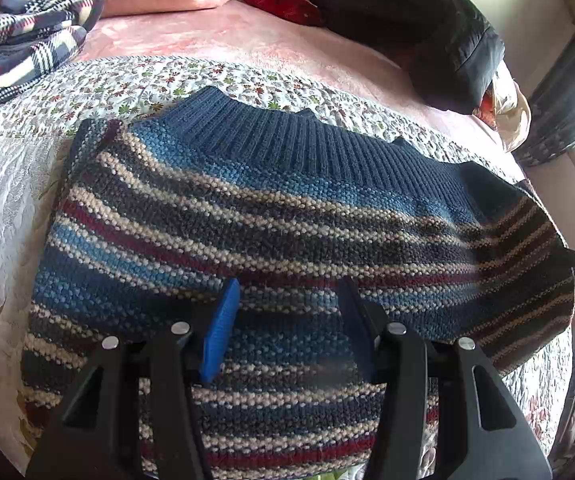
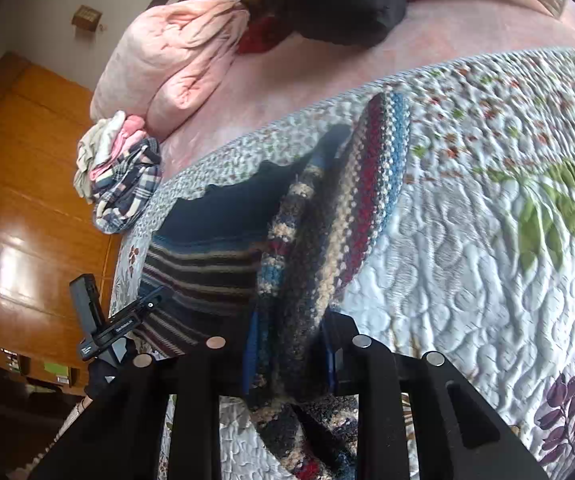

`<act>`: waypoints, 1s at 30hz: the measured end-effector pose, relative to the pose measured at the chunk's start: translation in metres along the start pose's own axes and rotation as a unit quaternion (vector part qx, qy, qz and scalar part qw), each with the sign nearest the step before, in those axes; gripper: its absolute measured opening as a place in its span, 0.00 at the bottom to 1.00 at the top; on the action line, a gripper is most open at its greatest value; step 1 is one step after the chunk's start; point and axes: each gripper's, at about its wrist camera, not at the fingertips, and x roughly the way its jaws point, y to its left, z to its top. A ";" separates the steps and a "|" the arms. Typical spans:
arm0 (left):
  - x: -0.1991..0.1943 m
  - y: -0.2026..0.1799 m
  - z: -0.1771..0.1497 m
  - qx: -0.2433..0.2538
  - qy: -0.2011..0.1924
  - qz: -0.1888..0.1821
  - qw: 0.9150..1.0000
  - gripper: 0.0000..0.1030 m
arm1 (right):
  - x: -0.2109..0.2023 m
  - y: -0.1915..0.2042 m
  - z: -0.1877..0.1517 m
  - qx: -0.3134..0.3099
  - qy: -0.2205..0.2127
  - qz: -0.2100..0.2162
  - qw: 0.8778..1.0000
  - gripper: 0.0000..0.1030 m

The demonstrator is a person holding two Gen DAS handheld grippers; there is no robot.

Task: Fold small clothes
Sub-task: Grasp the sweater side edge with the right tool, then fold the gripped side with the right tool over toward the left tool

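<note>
Left gripper: hovers just above the striped knit sweater, its blue-padded fingers spread wide with nothing between them.
Right gripper: pinches a bunched fold of the sweater between its blue pads; the knit fills the gap and spills below the fingers.
Sweater, left view: lies mostly flat on the quilt, dark ribbed collar on the far side, stripes of blue, cream, grey and dark red running across; the right end, with darker stripes, looks lifted or turned over.
Sweater, right view: a long striped part, likely a sleeve, rises in a ridge from the pinch toward the far edge, and a darker striped panel lies flat to its left.
Quilt, right view: white, stitched, printed with green and purple leaves, spread over a pink bed cover.
Far side of bed: folded pink duvet, a plaid cloth pile, dark garment heap.
Beyond the bed: wooden wardrobe.
Left gripper seen from the right view: its black body sits beside the sweater's left edge.
</note>
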 end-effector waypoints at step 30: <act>-0.022 -0.020 0.000 -0.007 -0.013 -0.081 0.997 0.50 | 0.132 0.086 0.004 -0.084 0.123 -0.032 0.988 0.37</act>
